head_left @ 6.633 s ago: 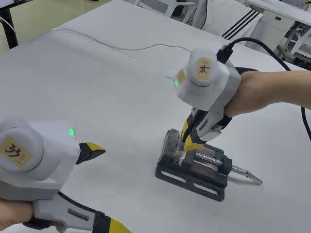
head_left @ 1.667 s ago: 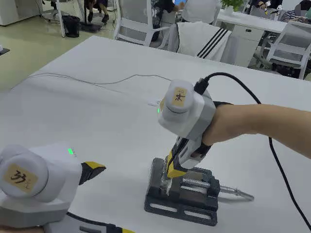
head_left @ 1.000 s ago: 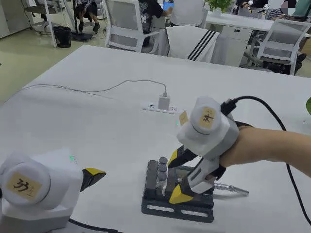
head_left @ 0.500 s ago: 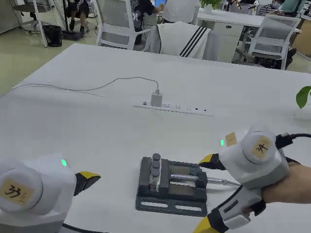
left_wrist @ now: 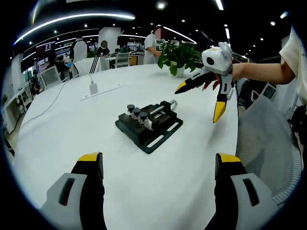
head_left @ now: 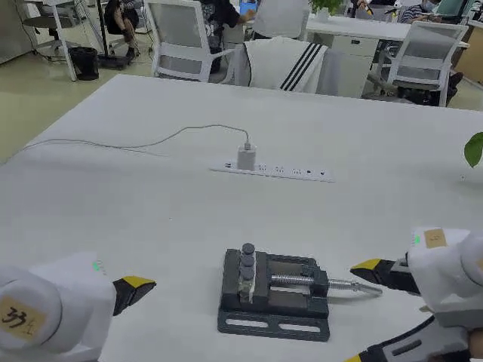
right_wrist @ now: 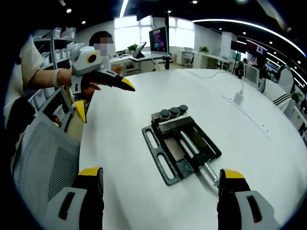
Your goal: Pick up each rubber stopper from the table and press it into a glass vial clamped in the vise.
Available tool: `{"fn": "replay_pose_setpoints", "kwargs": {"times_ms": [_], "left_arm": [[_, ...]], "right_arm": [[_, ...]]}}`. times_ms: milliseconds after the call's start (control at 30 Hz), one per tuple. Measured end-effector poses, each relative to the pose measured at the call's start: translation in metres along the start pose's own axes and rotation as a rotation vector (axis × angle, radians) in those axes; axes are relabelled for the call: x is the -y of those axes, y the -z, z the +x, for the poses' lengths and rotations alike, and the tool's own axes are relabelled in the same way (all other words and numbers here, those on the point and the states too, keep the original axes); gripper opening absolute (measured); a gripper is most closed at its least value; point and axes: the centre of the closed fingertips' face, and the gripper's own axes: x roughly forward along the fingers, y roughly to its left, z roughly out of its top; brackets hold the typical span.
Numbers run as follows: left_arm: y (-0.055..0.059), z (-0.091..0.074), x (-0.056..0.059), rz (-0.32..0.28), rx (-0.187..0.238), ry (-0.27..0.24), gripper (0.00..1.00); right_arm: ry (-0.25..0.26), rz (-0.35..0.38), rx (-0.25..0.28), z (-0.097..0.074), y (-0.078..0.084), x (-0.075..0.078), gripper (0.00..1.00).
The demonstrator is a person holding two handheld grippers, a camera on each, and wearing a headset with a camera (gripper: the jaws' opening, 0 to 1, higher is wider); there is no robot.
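Observation:
A dark vise [head_left: 275, 296] sits on the white table with three glass vials [head_left: 246, 265] clamped in a row, each topped by a dark rubber stopper [head_left: 247, 248]. The left gripper view looks at the vise [left_wrist: 148, 125] from a distance, and my left gripper [left_wrist: 159, 160] is open and holds nothing. My right gripper [right_wrist: 161, 173] is also open and bare. It is set back from the vise's screw end [right_wrist: 211, 175], to the right of the vise in the head view [head_left: 361, 313]. One yellow fingertip [head_left: 136, 284] of the left gripper shows at the lower left.
A white power strip [head_left: 270, 169] with a charger and a long cable [head_left: 113, 141] lies farther back on the table. Office chairs [head_left: 283, 64] stand past the far edge. A potted plant [left_wrist: 180, 53] stands at one side.
My right gripper came up off the vials, opened, and drew back to the right of the vise, baring the three stoppered vials. The left gripper stayed almost still. The head camera tilted up.

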Motion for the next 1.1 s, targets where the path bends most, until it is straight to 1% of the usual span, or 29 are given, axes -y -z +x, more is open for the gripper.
{"fn": "replay_pose_setpoints", "kwargs": {"times_ms": [100, 233, 300, 400, 467, 600, 667, 800, 900, 1100], "left_arm": [[0.001, -0.002, -0.001, 0.000, 0.002, -0.004, 0.96], [0.002, -0.003, -0.002, 0.001, 0.010, -0.013, 0.96], [0.002, -0.003, -0.001, 0.002, 0.013, -0.012, 0.96], [0.004, -0.003, -0.001, 0.005, 0.013, -0.012, 0.96], [0.005, -0.003, -0.001, 0.005, 0.015, -0.012, 0.96], [0.007, -0.004, 0.000, 0.008, 0.011, -0.014, 0.96], [0.008, -0.005, -0.001, 0.004, 0.012, -0.020, 0.96], [0.009, -0.008, -0.003, -0.010, 0.018, -0.034, 0.96], [0.011, -0.009, -0.004, -0.019, 0.017, -0.043, 0.96], [0.013, -0.008, -0.004, -0.022, 0.011, -0.045, 0.96]], "right_arm": [[0.018, 0.008, 0.004, -0.005, 0.006, -0.001, 0.99], [0.054, 0.045, 0.020, -0.011, 0.016, -0.002, 0.99], [0.065, 0.062, 0.040, -0.014, 0.019, -0.003, 0.99], [0.077, 0.083, 0.057, -0.019, 0.023, -0.004, 0.99], [0.094, 0.089, 0.050, -0.021, 0.029, -0.004, 0.99], [0.100, 0.112, 0.058, -0.023, 0.035, -0.005, 0.99], [0.111, 0.114, 0.071, -0.025, 0.035, -0.005, 0.99], [0.114, 0.138, 0.094, -0.026, 0.034, -0.006, 0.99], [0.114, 0.139, 0.093, -0.025, 0.035, -0.006, 0.99], [0.112, 0.143, 0.101, -0.025, 0.036, -0.008, 0.98]]}}
